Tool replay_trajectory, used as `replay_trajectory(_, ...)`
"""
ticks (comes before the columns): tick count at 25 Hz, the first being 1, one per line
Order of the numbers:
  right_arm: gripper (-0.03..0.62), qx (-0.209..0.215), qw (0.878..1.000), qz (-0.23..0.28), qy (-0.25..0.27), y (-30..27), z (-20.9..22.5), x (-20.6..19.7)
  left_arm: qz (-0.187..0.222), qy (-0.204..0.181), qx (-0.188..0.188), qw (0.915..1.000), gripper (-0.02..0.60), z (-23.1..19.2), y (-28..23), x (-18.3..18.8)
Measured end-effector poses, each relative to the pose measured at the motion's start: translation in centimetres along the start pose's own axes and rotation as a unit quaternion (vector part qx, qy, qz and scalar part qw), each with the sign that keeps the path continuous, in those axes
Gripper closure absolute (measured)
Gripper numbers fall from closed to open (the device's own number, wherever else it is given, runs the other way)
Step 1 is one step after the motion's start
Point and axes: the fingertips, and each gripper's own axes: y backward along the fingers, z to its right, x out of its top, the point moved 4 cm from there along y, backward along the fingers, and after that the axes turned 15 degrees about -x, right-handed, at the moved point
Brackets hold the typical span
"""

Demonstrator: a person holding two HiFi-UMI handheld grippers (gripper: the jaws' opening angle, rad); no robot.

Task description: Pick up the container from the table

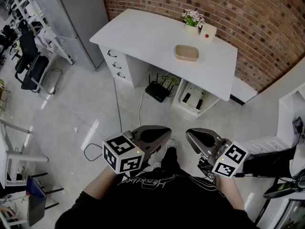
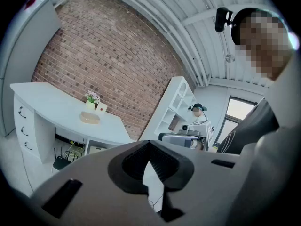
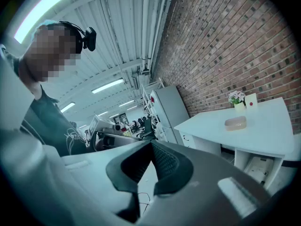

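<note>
The container (image 1: pixel 187 53), a shallow tan rounded-rectangle tub, sits on the white desk (image 1: pixel 143 32) well ahead of me, near a small flower pot (image 1: pixel 193 19). It also shows as a small container (image 2: pixel 89 118) in the left gripper view and as a container (image 3: pixel 235 123) in the right gripper view. My left gripper (image 1: pixel 162 131) and right gripper (image 1: pixel 193 136) are held side by side close to my body, over the floor and far short of the desk. Both are shut, tips touching, with nothing between them: left gripper (image 2: pixel 149 144), right gripper (image 3: pixel 151 144).
A white card with a red dot (image 1: pixel 207 32) leans beside the flower pot. Under the desk stand drawers (image 1: pixel 114 61), a black router (image 1: pixel 157 90) and cables. A grey cabinet (image 1: pixel 78 18) and chairs (image 1: pixel 28 61) are at the left, white shelving (image 1: pixel 293 113) at the right. Another person (image 2: pixel 200 119) stands farther off.
</note>
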Motion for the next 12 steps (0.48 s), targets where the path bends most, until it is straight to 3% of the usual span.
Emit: replay_trajectory(12,0.591,0.006,1.0,-0.003,-0.016,-0.6,1.2,0.4,0.012,0.012,0.006,0.9998,0.578,-1.1,-0.3,0.8)
